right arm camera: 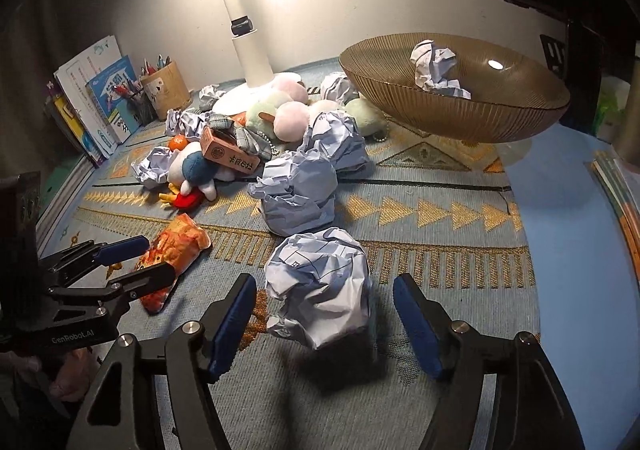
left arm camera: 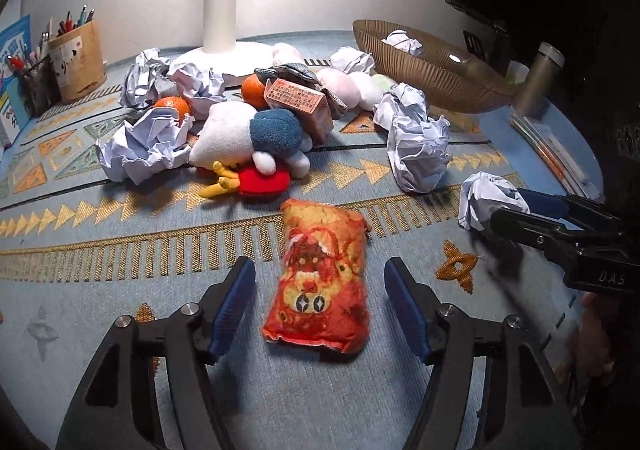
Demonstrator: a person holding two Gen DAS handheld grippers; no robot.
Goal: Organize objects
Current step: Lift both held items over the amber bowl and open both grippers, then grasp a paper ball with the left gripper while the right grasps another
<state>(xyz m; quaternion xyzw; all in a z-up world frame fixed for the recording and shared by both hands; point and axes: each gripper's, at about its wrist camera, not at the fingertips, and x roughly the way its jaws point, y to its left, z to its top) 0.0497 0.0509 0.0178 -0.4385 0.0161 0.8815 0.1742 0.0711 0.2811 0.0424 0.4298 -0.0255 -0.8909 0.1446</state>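
Lying flat on the patterned blue and gold mat (left arm camera: pixel 120 246), an orange-red plush snack pouch (left arm camera: pixel 322 282) sits between the spread blue pads of the left gripper (left arm camera: pixel 320 304), whose jaws stand released and wide, neither pad touching the fabric. In the right wrist view the same pouch (right arm camera: pixel 174 254) shows with the left gripper (right arm camera: pixel 134 260) straddling its near end, one finger above and one below.

The right gripper (right arm camera: pixel 324 324) is likewise released, its fingers apart on either side of a crumpled paper ball (right arm camera: pixel 322 282); the pads sit beside the paper without pressing it. From the left wrist view that ball (left arm camera: pixel 490 204) lies at the tips of the right gripper (left arm camera: pixel 508 210).

Behind these, two more crumpled paper balls (right arm camera: pixel 298 194) lie touching one another, and farther back a heap gathers around the white lamp base (left arm camera: pixel 236 58): a white and blue plush toy (left arm camera: pixel 256 138), a pink carton (left arm camera: pixel 298 102), two oranges (left arm camera: pixel 174 106), and pale pink and green plush balls (right arm camera: pixel 292 118). A ribbed amber glass bowl (right arm camera: pixel 500 126) stands at the right rear with one crumpled paper (right arm camera: pixel 436 68) inside. A pen holder (left arm camera: pixel 78 58) and books (right arm camera: pixel 100 102) stand at the left wall.
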